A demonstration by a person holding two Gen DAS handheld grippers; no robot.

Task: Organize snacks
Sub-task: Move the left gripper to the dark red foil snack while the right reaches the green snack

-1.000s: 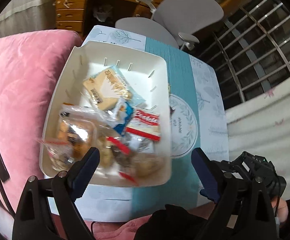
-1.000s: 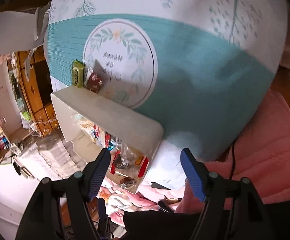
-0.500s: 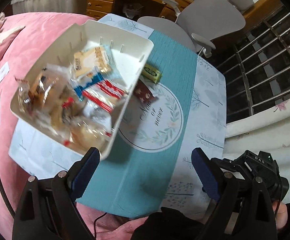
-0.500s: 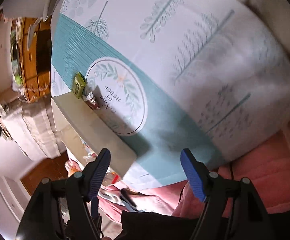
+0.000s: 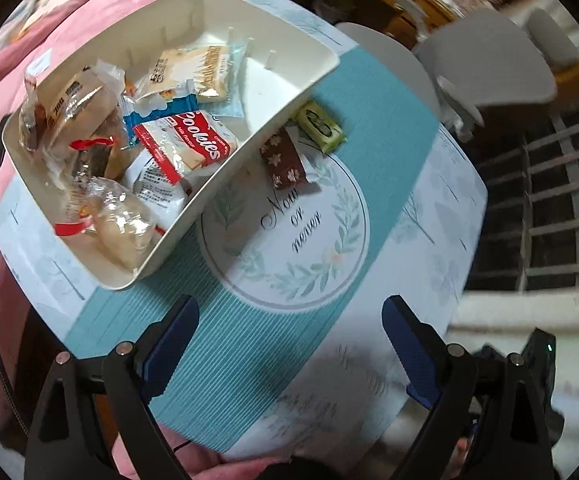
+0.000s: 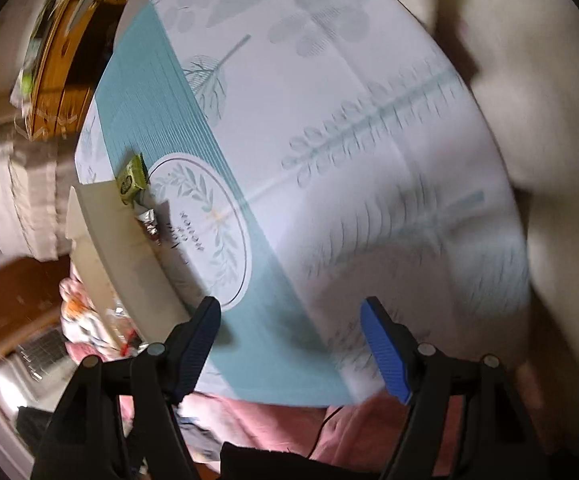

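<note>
Both views have swung off the bin since a second ago. Left gripper [image 5: 289, 344] and right gripper [image 6: 291, 334] hover open and empty over the counter [image 5: 249, 352]. Just beside the bin [image 5: 225, 160] lie a green packet [image 5: 321, 126] and brown packet [image 5: 285, 158]: light, crinkly, slippery; pinching across the middle should work best.

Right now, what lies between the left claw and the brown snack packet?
Only bare tablecloth between left claw and brown packet, in the left wrist view.
</note>
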